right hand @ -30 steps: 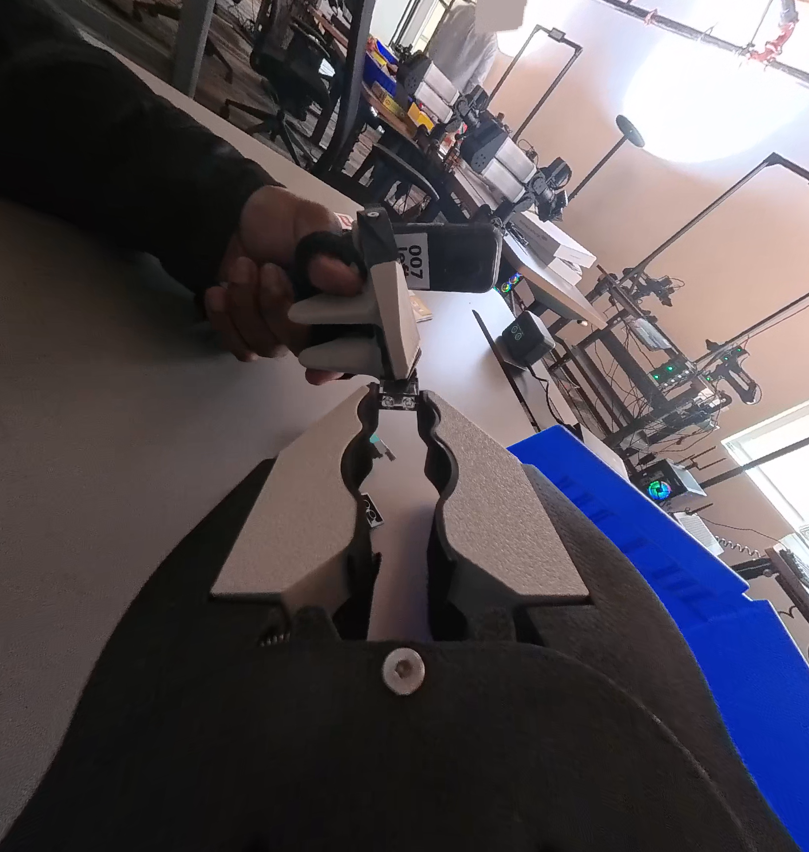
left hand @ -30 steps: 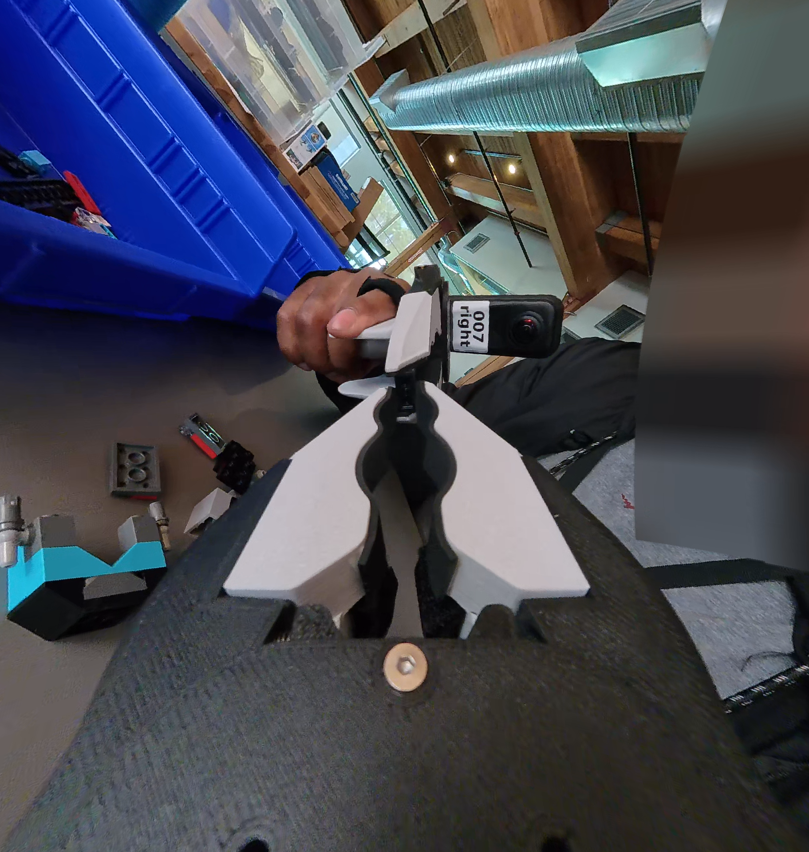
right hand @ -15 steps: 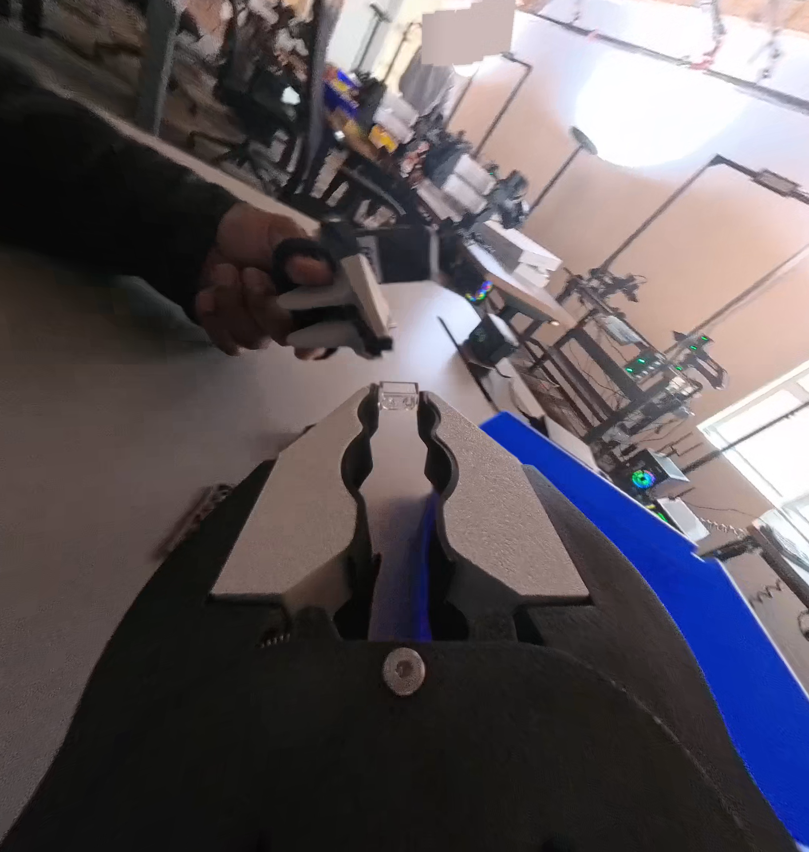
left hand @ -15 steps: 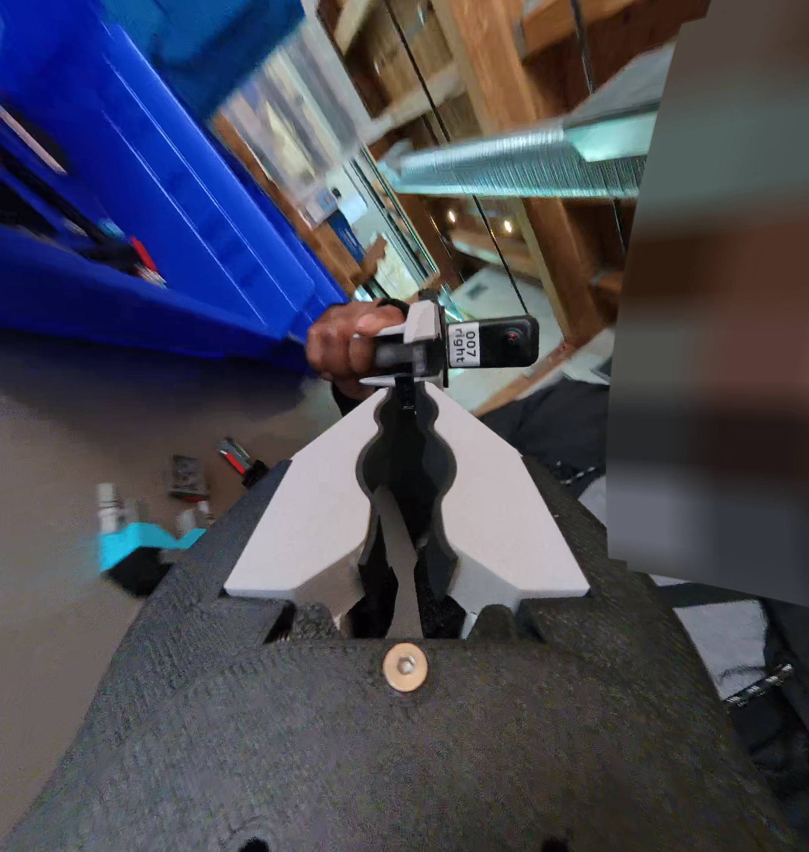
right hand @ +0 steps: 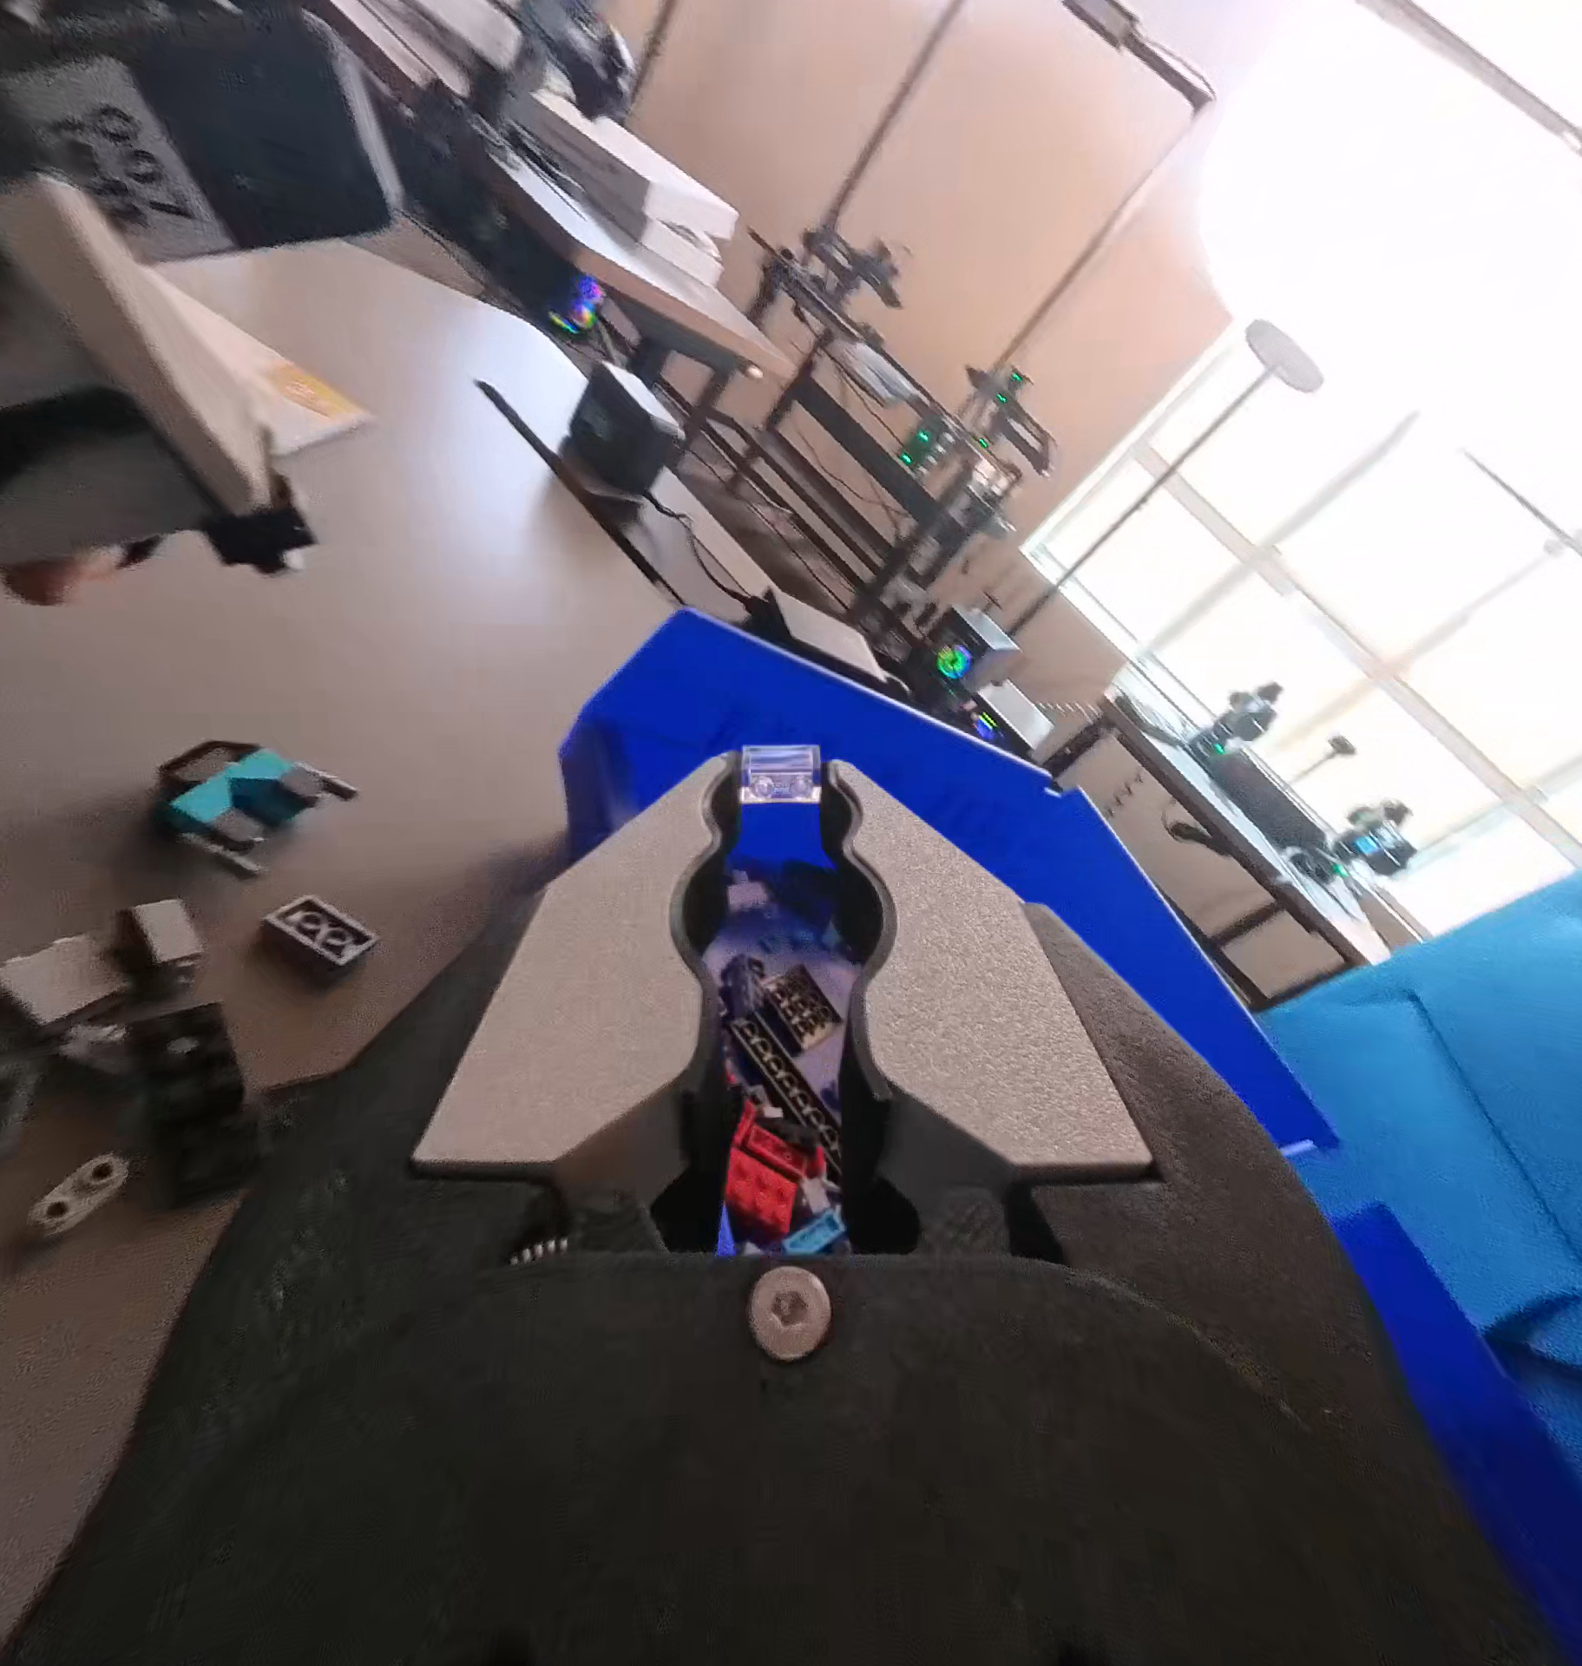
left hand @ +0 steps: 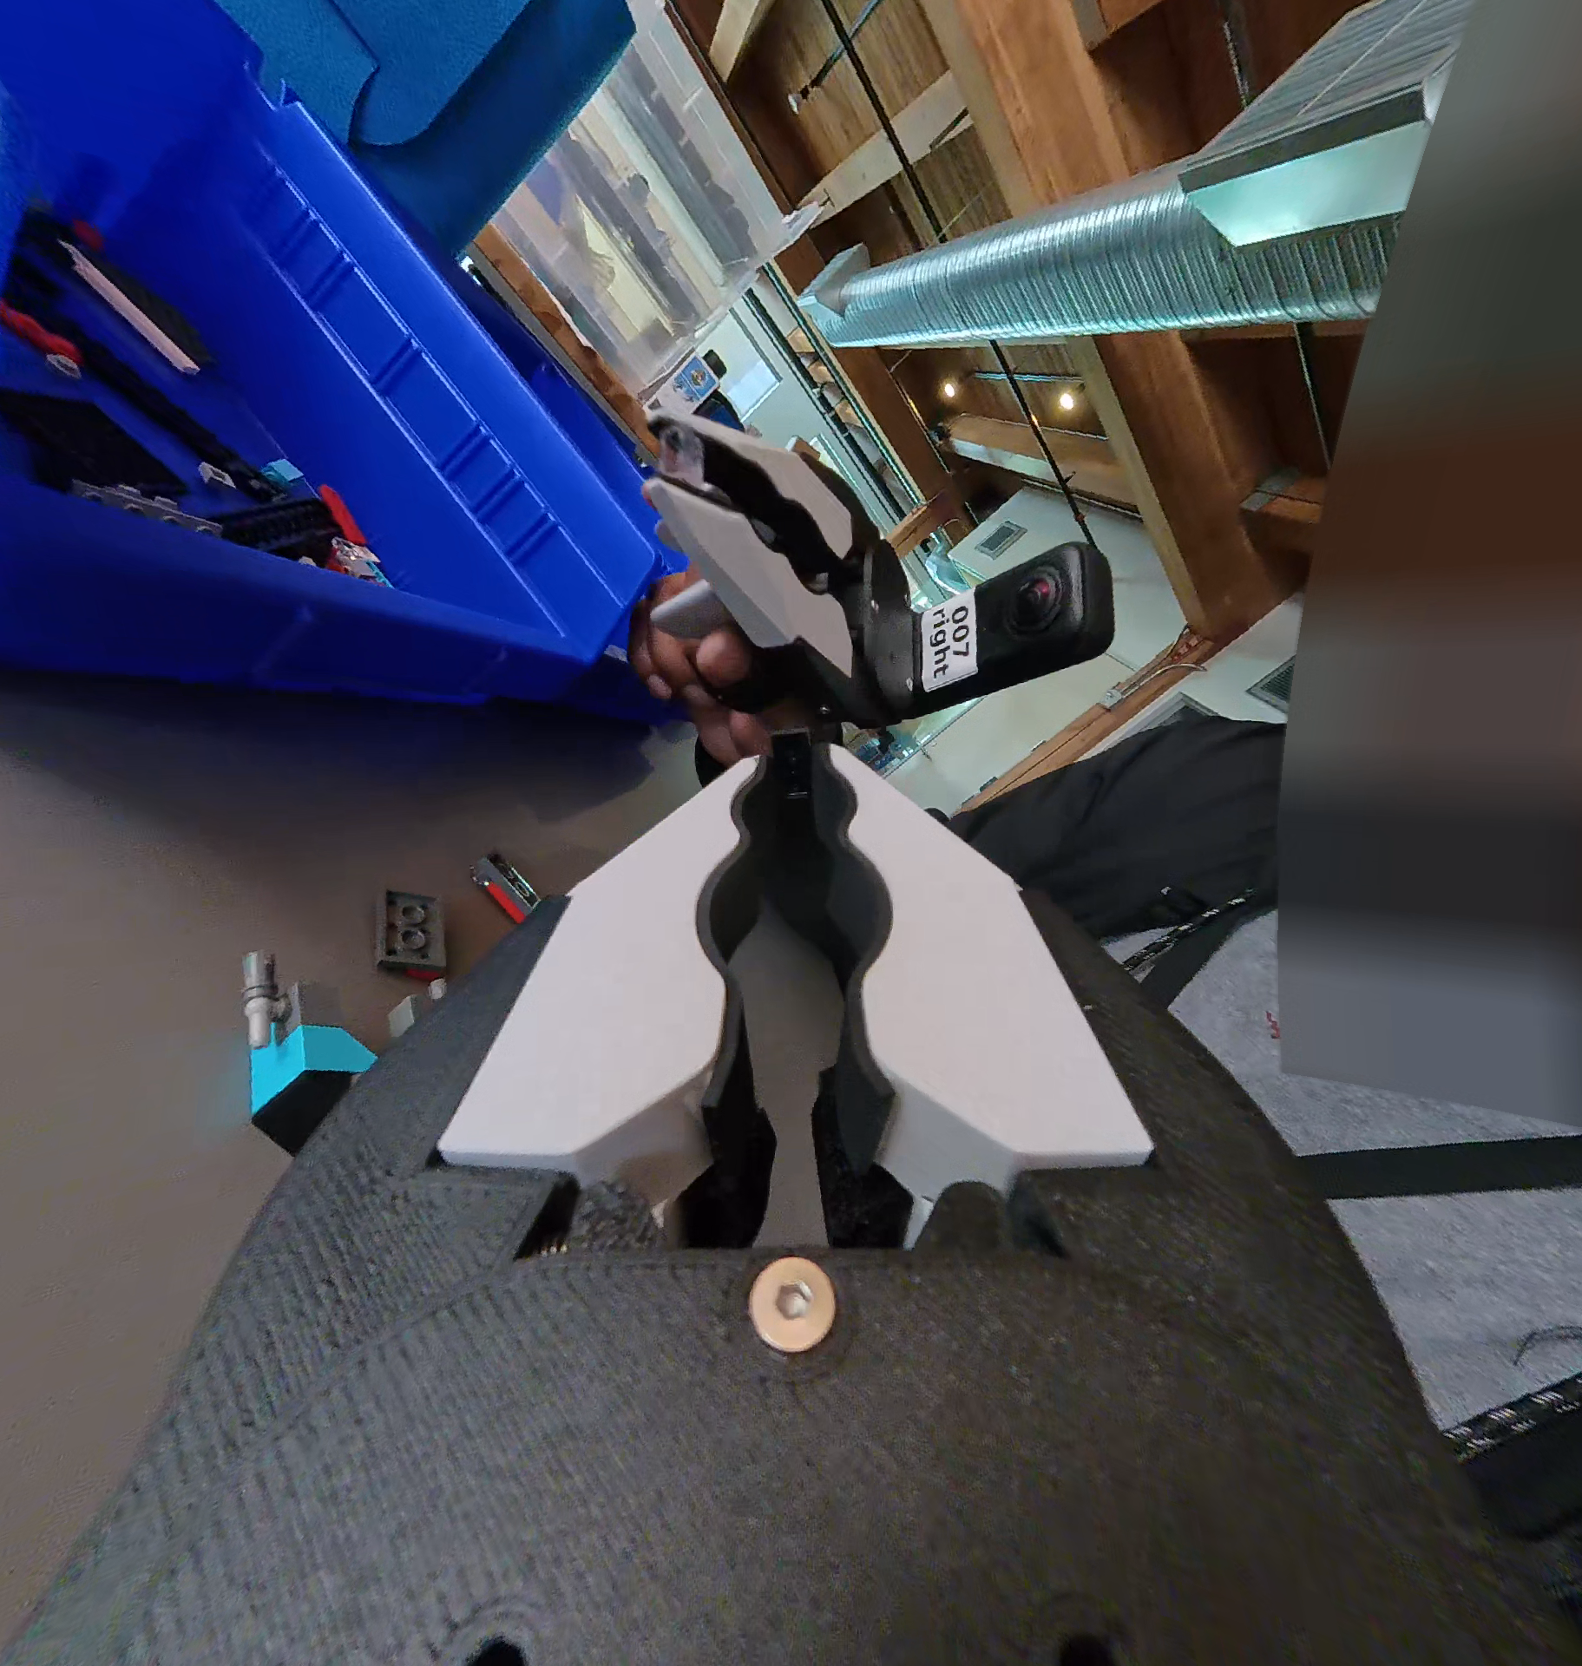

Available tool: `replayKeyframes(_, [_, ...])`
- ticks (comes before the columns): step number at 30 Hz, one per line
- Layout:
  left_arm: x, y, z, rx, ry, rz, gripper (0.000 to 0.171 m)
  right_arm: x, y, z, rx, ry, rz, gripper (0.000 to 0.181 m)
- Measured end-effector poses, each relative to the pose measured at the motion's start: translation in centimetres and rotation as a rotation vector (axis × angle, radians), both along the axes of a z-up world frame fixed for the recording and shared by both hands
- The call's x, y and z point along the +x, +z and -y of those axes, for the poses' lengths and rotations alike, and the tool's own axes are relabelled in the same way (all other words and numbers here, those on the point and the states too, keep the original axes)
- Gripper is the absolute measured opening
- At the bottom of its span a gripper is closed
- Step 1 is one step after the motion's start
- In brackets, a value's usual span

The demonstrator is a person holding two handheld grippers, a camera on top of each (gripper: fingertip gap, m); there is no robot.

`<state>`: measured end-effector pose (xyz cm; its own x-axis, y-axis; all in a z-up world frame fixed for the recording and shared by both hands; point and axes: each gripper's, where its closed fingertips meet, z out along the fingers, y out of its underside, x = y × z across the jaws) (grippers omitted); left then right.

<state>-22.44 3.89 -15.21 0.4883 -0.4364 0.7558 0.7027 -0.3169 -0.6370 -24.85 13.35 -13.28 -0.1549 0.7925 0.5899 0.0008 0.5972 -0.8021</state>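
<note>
Above you runs a ribbed silver duct (left hand: 1084, 279) under wooden beams (left hand: 1021, 162), two small ceiling lights (left hand: 1008, 394) glowing beyond it. Far across the room you face tan walls (right hand: 949, 171) and bright, washed-out windows (right hand: 1400, 577) on the right — desks (right hand: 670, 270) and dark equipment racks (right hand: 904, 424) stand before them.

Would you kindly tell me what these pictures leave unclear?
Left wrist view: small black piece in the left hand-held gripper, too small to identify.
Left wrist view: teal block, half behind that gripper.
Right wrist view: blue bin, contents mostly behind the right hand-held gripper.
</note>
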Motion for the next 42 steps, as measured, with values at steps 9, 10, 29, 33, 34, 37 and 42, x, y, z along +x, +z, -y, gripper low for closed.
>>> replayKeyframes(9, [0.3,0.1,-0.1,-0.001,0.006,-0.009,0.009,-1.4,-0.7,-4.1,-0.029,-0.278,0.062,0.02])
replayKeyframes(10, [0.3,0.1,-0.1,-0.003,0.006,-0.01,0.009,-1.5,-1.0,-4.4,-0.031,-0.292,0.075,0.023])
replayKeyframes(29, [2.3,1.2,-0.2,0.067,-0.104,0.135,0.009,3.7,-1.3,9.7,-0.076,0.553,0.11,0.03])
replayKeyframes(33, [2.6,1.1,-0.3,0.062,-0.114,0.138,0.009,3.8,-1.4,10.6,-0.052,0.565,0.098,0.029])
replayKeyframes(34, [2.6,1.1,-0.3,0.06,-0.115,0.138,0.009,3.8,-1.4,10.6,-0.05,0.563,0.095,0.028])
replayKeyframes(37, [2.7,1.0,-0.3,0.055,-0.118,0.134,0.009,3.7,-1.1,10.5,-0.058,0.553,0.077,0.017])
replayKeyframes(42, [2.4,0.8,-0.6,0.041,-0.092,0.133,0.009,3.3,-1.2,9.9,-0.046,0.52,0.084,0.017])
